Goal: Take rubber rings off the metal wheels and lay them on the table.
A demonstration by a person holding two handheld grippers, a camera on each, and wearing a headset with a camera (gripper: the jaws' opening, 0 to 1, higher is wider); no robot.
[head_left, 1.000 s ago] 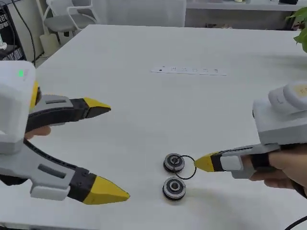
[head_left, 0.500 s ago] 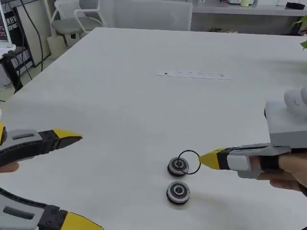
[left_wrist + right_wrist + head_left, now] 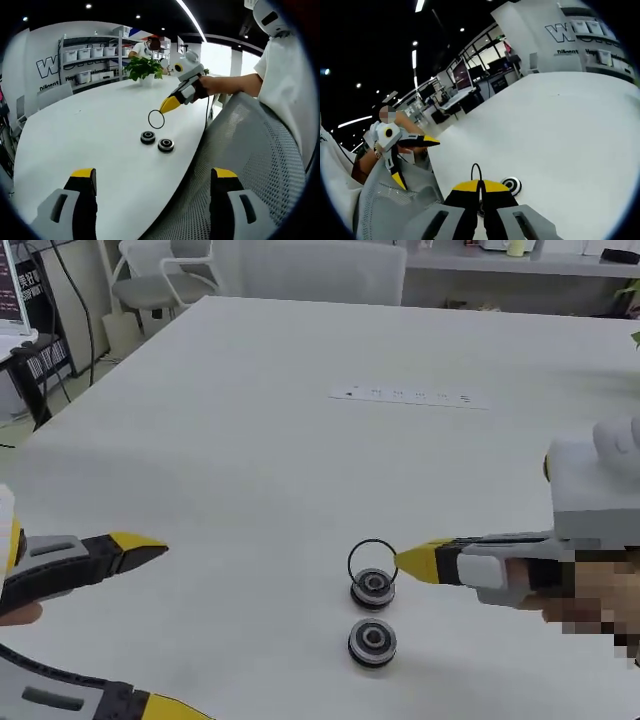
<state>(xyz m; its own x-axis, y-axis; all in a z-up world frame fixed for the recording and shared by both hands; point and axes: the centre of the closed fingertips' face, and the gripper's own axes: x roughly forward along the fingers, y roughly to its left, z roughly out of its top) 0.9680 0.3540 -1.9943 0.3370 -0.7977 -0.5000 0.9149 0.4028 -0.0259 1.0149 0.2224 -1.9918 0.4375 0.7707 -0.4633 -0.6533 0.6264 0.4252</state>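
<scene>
right tongs [image 3: 398, 562] pinched tight on the rubber ring [image 3: 372, 540]; ring stands upright on edge, just above the far metal wheel [image 3: 373, 588], looks clear of it. near wheel [image 3: 372, 641] just beside on the worktop [image 3: 300, 440]. left tongs [image 3: 155, 625] gaping wide, holding nothing, well apart

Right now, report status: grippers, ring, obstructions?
Left gripper open, aside. Right gripper shut on rubber ring, held above far metal wheel. Nothing blocking table.
</scene>
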